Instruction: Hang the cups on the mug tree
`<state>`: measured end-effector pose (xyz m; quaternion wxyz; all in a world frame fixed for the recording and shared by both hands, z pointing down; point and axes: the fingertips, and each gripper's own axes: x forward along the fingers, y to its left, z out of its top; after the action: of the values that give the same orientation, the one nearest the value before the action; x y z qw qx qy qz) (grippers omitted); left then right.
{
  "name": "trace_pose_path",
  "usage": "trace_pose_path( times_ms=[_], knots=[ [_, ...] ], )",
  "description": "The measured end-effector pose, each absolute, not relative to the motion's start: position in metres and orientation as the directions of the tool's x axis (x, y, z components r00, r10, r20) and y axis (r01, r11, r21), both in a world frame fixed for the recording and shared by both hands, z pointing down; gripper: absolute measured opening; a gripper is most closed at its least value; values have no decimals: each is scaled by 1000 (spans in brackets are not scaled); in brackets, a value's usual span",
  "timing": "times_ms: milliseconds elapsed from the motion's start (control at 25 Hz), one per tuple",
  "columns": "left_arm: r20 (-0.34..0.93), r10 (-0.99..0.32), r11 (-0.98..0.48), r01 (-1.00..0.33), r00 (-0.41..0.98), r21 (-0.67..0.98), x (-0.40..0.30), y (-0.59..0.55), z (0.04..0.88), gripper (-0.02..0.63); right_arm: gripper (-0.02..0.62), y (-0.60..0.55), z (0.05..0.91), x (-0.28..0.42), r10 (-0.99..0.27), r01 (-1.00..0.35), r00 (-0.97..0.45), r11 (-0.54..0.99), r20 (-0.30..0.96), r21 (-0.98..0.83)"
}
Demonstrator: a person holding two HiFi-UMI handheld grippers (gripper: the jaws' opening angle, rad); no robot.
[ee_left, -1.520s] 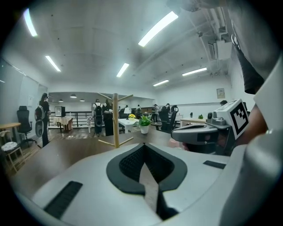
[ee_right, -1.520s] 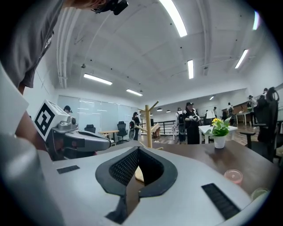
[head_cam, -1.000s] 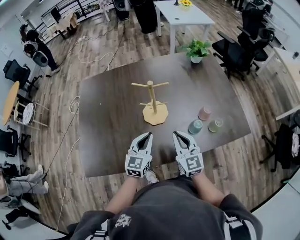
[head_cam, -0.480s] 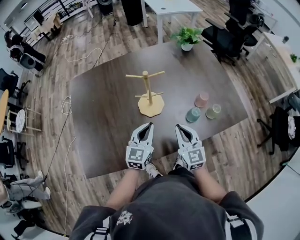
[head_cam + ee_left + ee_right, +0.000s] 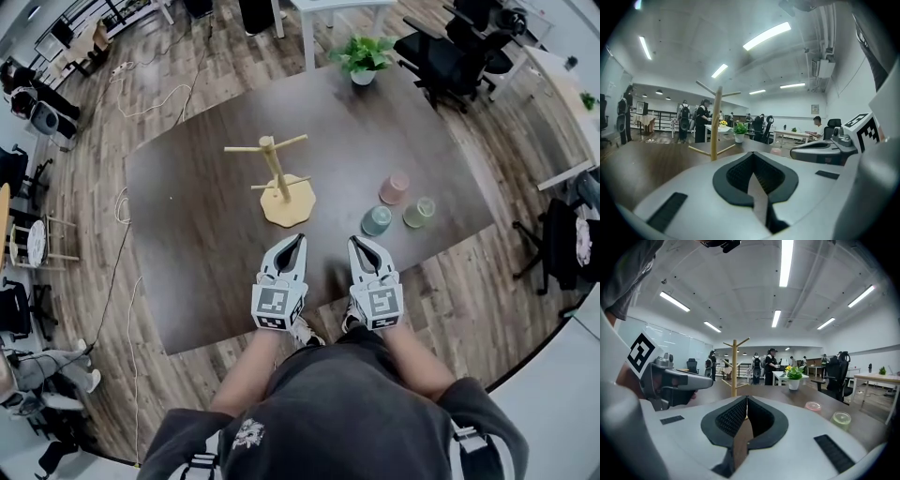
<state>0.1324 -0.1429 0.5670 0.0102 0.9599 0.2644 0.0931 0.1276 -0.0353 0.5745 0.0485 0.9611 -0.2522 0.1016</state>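
- The mug tree stands upright near the middle of the dark table. All its pegs are bare.
- Three cups sit on the table to the right of the tree. The pink cup is furthest back. The blue-green cup is nearest the claws. The green cup is just beside it on the right.
- The left claw is shut tight, and its two jaws meet with nothing between them.
- The right claw is shut tight too, and it holds nothing.
- Both claws hover side by side over the near edge of the table. They point toward the tree and the cups.
- In the last second the head view has slid, so the tree and the cups now show further left.
- The tip of the right claw now looks a little nearer to the blue-green cup.
- The cups and the tree sit in the same spots on the table as before, and the claws have not opened.
- This likely means the job is only starting. No cup is hung yet, and no cup is touched.
- The right claw looks best placed to go first. It would need to open wide before it could take the blue-green cup.
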Motion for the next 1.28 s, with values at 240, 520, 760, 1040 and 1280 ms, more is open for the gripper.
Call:
trace_pose_path(
  times_ms=[240,520,760,1040,1280],
  knots=[
    [189,528,-848,524,828,76,145,-124,579,8,31,-5,588,137,-409,-429,877,-903,252,27],
    [221,549,-834,546,806,81,155,-104,599,8,213,23,615,144,-330,-349,894,-937,304,10],
    [258,557,-826,560,789,70,161,-87,618,8,305,48,641,159,-229,-253,899,-967,374,17],
    [269,573,-817,565,774,114,164,-74,632,8,342,61,679,181,-219,-250,867,-968,447,10],
    [275,568,-821,557,776,123,164,-84,639,8,367,59,695,195,-222,-262,846,-965,485,15]
  ],
)
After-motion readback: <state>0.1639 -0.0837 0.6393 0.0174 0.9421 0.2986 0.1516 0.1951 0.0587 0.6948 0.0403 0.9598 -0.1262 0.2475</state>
